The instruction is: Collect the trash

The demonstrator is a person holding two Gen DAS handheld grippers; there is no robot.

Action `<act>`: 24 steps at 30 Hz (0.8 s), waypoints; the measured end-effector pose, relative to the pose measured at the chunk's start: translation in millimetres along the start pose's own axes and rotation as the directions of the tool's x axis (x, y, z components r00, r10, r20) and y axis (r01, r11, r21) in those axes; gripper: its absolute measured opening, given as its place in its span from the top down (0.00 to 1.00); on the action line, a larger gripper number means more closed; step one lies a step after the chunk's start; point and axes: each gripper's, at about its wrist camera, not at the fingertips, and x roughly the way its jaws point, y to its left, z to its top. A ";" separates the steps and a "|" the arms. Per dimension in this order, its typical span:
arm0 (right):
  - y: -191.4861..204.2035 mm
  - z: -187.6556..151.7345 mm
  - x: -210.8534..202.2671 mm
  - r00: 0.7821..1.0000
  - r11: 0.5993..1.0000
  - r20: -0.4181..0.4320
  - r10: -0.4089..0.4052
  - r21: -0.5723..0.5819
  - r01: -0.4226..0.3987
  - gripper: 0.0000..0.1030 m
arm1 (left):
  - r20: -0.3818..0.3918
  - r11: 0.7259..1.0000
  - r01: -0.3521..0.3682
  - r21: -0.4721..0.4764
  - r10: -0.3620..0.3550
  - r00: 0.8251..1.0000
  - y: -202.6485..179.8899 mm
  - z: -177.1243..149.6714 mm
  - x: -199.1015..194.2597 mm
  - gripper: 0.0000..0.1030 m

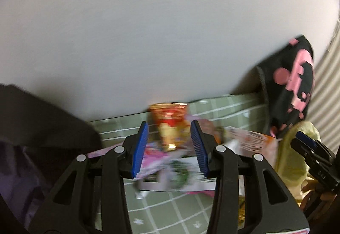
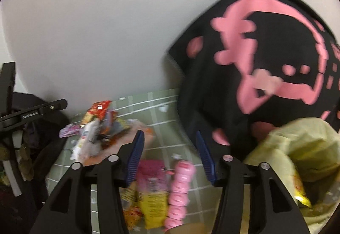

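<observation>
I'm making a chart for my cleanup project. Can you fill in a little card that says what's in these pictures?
surface: green checked cloth against a white wall
trash: pile of snack wrappers, blurred; a red and gold packet at the back
near trash: pink packet and yellow packet
bag: pale yellow bag, open, wrappers inside
cushion: black with pink print
left hand-held gripper: open, nothing gripped
right hand-held gripper: open, over the near packets

Motion blur smears the printing on the snack wrappers (image 1: 170, 127); the yellowish bag (image 2: 297, 159) is cut off by the frame edge.
</observation>
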 end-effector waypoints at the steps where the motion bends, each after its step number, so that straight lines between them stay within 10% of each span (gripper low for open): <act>1: 4.6 0.6 2.7 1.000 1.000 -0.006 0.006 -0.012 -0.006 0.53 | -0.001 1.000 -0.010 -0.006 0.010 1.000 6.4 0.7 1.5 0.61; 24: 38.4 41.6 64.5 0.992 0.992 -0.100 -0.076 -0.110 0.065 0.53 | -0.219 0.996 0.076 -0.037 -0.083 0.972 14.9 -22.0 74.4 0.66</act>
